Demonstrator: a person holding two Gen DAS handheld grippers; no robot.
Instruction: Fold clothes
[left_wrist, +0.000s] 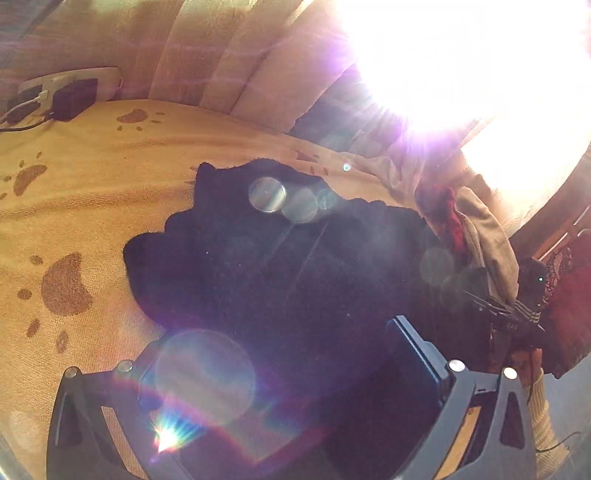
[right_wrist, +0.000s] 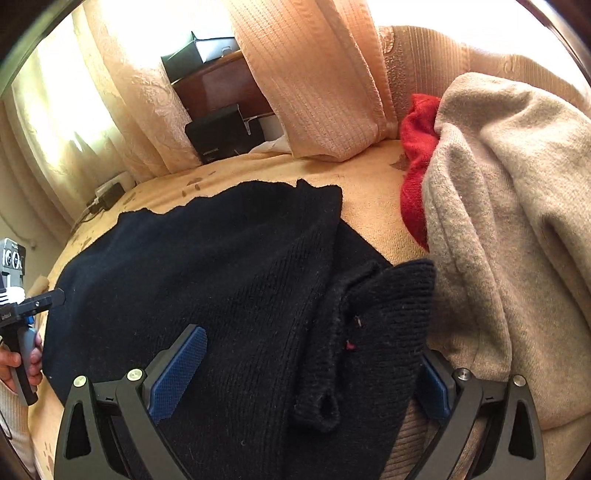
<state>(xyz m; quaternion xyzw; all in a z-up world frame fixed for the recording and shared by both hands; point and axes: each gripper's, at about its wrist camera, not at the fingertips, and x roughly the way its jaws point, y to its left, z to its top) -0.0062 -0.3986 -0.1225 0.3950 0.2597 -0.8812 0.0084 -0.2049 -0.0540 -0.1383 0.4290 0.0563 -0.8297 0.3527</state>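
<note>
- Covering the bed, a paw-print blanket (left_wrist: 85, 206) leaves open room left of the black sweater (right_wrist: 207, 266) spread on it.
- Only the right view shows the beige sweater (right_wrist: 509, 229) clearly, touching the black one.
- Right gripper (right_wrist: 314, 373) and left gripper (left_wrist: 291, 354): fingers released, spread over black knit.
- No lettering is readable.

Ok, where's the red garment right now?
In the right wrist view the red garment sits upper right on the bedspread, tucked against the left edge of the beige sweater, beyond the black sweater.
</note>
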